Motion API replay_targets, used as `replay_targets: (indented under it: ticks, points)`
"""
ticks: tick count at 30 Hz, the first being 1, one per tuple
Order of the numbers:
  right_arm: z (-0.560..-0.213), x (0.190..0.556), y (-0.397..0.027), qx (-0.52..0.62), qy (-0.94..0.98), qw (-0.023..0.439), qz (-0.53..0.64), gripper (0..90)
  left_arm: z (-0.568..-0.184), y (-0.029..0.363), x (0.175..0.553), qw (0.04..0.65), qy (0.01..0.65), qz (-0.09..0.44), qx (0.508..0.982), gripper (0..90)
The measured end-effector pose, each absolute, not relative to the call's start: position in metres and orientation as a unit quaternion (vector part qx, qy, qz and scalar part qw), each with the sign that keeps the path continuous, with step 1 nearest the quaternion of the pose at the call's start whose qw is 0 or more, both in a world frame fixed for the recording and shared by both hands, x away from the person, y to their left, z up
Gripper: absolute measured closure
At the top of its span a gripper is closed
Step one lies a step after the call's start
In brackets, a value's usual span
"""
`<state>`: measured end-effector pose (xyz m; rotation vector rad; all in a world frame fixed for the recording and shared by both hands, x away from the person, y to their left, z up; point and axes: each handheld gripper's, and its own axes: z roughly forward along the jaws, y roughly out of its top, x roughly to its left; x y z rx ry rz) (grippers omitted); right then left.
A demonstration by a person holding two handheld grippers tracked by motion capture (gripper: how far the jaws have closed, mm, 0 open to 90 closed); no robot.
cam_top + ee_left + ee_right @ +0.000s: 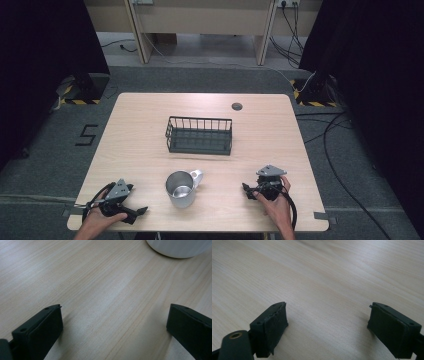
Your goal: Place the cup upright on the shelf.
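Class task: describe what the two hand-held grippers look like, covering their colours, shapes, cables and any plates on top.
Both the left gripper and the right gripper are black, each topped by a grey three-cornered plate with small holes. A black cable loops from each. In the gripper views, each has two blocky black jaws with small screw holes along the top edge; the right gripper's pads look rough and slightly frayed. No sleeves cover the forearms.

The high view looks forward and down over the whole counter (150, 120) from the person's side. Each gripper view sits low and close, skimming the wood between its own jaws — the same counter surface.
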<state>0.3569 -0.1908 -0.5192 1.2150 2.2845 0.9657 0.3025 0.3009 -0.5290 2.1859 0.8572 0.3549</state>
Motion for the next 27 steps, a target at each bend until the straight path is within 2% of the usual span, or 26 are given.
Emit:
replay_targets:
  ticks: [11, 27]
  points:
    - [-0.512, 0.346, -0.185, 0.414, 0.802, 0.199, 0.382, 15.8, -0.529, 0.301, 0.302, 0.374, 0.334, 0.138, 0.854, 0.0]
    - [-0.498, 0.327, -0.156, 0.347, 0.788, 0.172, 0.478, 16.5, -0.529, 0.301, 0.303, 0.374, 0.333, 0.138, 0.855, 0.0]
